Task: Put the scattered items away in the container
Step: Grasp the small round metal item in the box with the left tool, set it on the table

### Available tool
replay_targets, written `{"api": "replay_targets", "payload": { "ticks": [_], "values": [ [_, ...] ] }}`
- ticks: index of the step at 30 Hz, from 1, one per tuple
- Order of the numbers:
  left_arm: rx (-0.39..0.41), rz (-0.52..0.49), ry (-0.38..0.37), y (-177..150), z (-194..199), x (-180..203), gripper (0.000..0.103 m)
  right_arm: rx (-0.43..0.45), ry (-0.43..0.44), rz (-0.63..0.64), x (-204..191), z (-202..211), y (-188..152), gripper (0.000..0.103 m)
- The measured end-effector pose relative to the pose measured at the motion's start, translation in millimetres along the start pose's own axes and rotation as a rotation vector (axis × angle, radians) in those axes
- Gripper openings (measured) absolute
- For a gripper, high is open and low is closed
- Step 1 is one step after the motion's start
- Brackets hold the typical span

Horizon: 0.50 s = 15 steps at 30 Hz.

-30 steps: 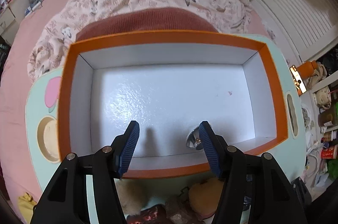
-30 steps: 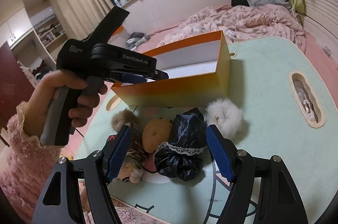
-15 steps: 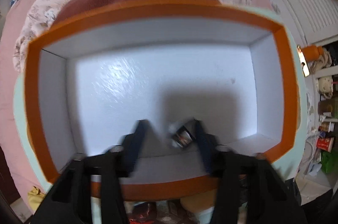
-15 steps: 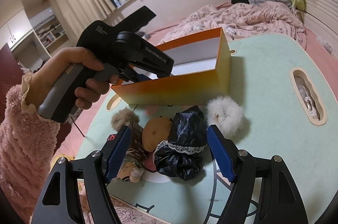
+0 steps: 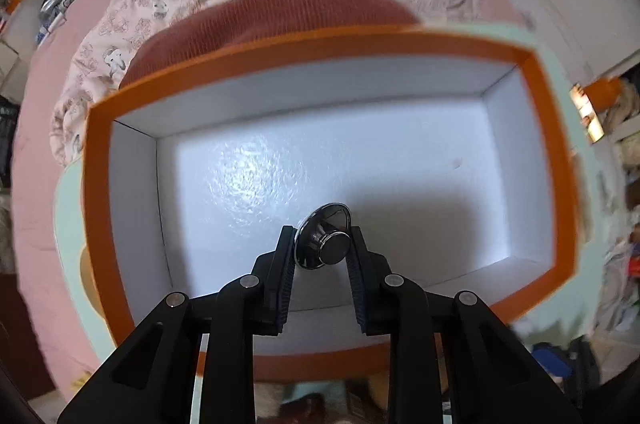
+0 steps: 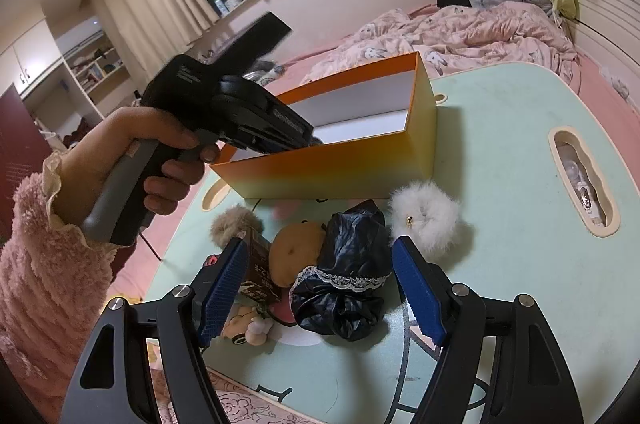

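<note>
An orange box [image 5: 108, 184] with a white inside stands on the mint-green table [image 6: 500, 184]. My left gripper [image 5: 321, 232] points down into it, and its jaws are closing with a shiny round metal piece [image 5: 325, 242] pinched between the pads. In the right wrist view the box [image 6: 340, 172] sits behind a pile: a black lace-trimmed scrunchie [image 6: 348, 272], a brown plush [image 6: 294, 248], a white fluffy scrunchie [image 6: 424, 216], a brown pompom [image 6: 232, 224] and a small dark carton [image 6: 258, 276]. My right gripper [image 6: 318, 242] hangs open over this pile, holding nothing.
A person's hand [image 6: 152, 144] in a pink fleece sleeve holds the left gripper over the box's left end. A cut-out slot [image 6: 580, 180] is in the table's right side. A bed with a rumpled pink quilt [image 6: 460, 32] lies behind the table.
My left gripper tipped down into the box and its jaws came together around the metal piece that lay by the right finger. The right gripper kept still.
</note>
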<state>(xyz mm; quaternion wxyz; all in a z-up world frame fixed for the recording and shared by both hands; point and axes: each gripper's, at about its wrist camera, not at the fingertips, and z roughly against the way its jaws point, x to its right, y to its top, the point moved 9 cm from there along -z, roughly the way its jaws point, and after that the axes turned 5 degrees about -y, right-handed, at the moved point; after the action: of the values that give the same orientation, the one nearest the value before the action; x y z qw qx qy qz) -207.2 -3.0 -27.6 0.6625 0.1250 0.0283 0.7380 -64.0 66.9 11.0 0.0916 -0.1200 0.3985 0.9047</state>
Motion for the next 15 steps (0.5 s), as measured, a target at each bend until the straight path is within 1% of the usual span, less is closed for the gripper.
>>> {"api": "replay_targets", "payload": {
  "ticks": [3, 7, 9, 11, 13, 15],
  "values": [
    [0.095, -0.037, -0.048, -5.4, 32.0, 10.1, 0.026, 0.008, -0.002, 0.0, -0.1, 0.8, 0.2, 0.074],
    [0.221, -0.091, -0.159, -27.6, 75.8, 20.5, 0.026, 0.038, -0.012, -0.02, 3.9, 6.1, 3.1, 0.074],
    [0.262, -0.107, -0.174, -40.5, 86.9, 17.2, 0.026, 0.072, -0.019, -0.043, 8.8, 13.0, 6.7, 0.075],
    [0.276, -0.122, -0.177, -56.3, 87.8, 12.0, 0.026, 0.102, -0.027, -0.071, 15.4, 19.7, 10.7, 0.075],
    [0.264, -0.12, -0.184, -71.1, 78.4, 9.0, 0.026, 0.113, -0.03, -0.088, 18.8, 22.2, 12.6, 0.075],
    [0.244, -0.108, -0.212, -83.6, 62.8, 9.9, 0.026, 0.105, -0.029, -0.088, 17.9, 20.1, 11.9, 0.075]
  ]
}}
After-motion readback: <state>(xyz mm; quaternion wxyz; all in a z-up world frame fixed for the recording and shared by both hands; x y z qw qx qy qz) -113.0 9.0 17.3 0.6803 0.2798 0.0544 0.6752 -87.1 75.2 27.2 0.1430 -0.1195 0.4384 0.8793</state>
